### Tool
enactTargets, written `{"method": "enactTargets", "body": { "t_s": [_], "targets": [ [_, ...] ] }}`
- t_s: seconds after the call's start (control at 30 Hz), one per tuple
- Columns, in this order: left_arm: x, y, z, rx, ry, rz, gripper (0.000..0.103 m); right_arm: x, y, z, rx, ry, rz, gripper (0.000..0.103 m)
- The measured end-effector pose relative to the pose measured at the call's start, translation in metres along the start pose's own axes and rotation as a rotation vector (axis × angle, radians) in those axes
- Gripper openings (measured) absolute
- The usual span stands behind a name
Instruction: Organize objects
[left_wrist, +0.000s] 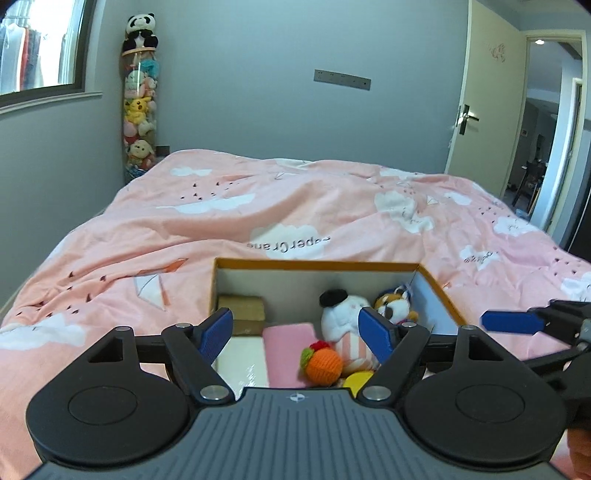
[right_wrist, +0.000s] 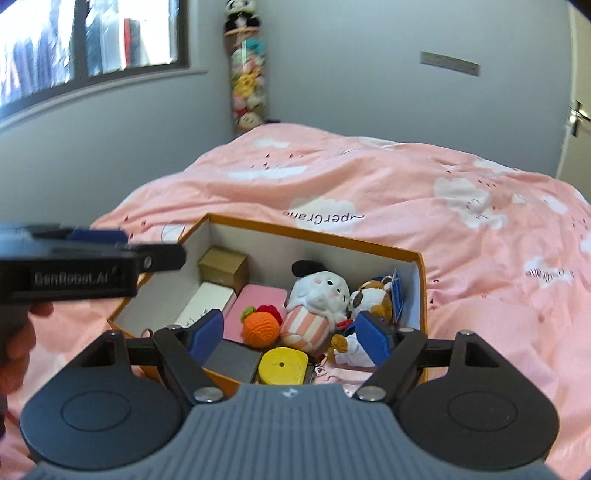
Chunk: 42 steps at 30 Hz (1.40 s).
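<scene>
An orange-rimmed open box (left_wrist: 317, 264) (right_wrist: 314, 234) sits on the pink quilt. Inside lie a white plush with a black hat (left_wrist: 343, 314) (right_wrist: 317, 291), a brown-and-white dog plush (left_wrist: 395, 304) (right_wrist: 373, 295), a crocheted orange fruit (left_wrist: 323, 365) (right_wrist: 260, 328), a yellow disc-like item (right_wrist: 282, 365), a pink pad (right_wrist: 258, 299), a brown carton (right_wrist: 223, 269), a white carton (right_wrist: 205, 304) and a dark grey block (right_wrist: 232, 360). My left gripper (left_wrist: 295, 325) hangs open above the box's near side, holding nothing. My right gripper (right_wrist: 290, 325) is likewise open and empty over the box.
The pink cloud-print quilt (left_wrist: 295, 206) covers the whole bed. A tall clear tube of plush toys (left_wrist: 140, 110) stands in the far corner under a panda. A window is on the left wall and an open door (left_wrist: 480, 110) on the right. A hand (right_wrist: 14, 343) holds the left gripper.
</scene>
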<state>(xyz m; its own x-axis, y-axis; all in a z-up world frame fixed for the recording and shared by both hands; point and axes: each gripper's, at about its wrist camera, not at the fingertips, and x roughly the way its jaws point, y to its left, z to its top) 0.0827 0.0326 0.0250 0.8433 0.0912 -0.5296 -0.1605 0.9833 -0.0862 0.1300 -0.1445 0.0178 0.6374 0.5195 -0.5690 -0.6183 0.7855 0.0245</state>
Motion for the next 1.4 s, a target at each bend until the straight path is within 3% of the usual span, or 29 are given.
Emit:
{"method": "enactTargets", "body": {
  "t_s": [0.17, 0.43, 0.67, 1.4],
  "targets": [
    [-0.002, 0.0, -0.016, 0.033, 0.033, 0.035, 0.089, -0.01, 0.006, -0.014, 0.05, -0.046, -0.042, 0.085],
    [-0.002, 0.009, -0.036, -0.012, 0.094, 0.058, 0.089, -0.014, 0.011, -0.028, 0.08, -0.062, -0.084, 0.093],
    [0.0, 0.009, -0.042, -0.001, 0.092, 0.099, 0.089, -0.013, 0.016, -0.039, 0.051, -0.079, -0.118, 0.097],
    [0.01, 0.011, -0.048, 0.003, 0.132, 0.149, 0.089, -0.001, 0.009, -0.049, 0.08, -0.027, -0.112, 0.098]
  ]
}}
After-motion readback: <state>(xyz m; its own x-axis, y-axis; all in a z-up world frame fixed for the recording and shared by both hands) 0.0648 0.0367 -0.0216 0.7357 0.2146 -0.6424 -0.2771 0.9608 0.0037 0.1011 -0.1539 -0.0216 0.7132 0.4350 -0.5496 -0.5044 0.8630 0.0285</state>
